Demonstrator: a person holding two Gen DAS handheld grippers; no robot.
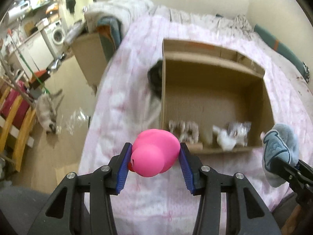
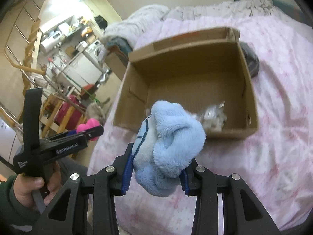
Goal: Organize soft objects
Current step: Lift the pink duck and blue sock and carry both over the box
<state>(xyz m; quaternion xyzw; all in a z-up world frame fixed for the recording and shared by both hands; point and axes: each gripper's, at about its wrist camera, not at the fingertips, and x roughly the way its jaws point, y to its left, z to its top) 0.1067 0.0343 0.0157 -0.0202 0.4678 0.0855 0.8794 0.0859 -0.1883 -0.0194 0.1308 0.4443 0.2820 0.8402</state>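
Note:
My left gripper [image 1: 154,154] is shut on a pink rubber duck [image 1: 154,152] and holds it above the pink bedspread, just short of the near wall of an open cardboard box [image 1: 213,74]. My right gripper [image 2: 156,166] is shut on a light blue plush toy [image 2: 170,137], also above the bed near the box [image 2: 187,74]. The plush toy shows at the right edge of the left wrist view [image 1: 279,148]. The duck [image 2: 88,128] and left gripper show at the left of the right wrist view. The box holds small whitish items in clear wrap [image 1: 230,135] at its near side.
The box lies on a bed with a pink bedspread [image 1: 137,90]. A dark object [image 1: 155,76] lies against the box's outer side. A grey blanket [image 1: 121,9] is heaped at the bed's far end. A cat [image 1: 49,109], wooden furniture and a washing machine [image 1: 56,33] are on the floor side.

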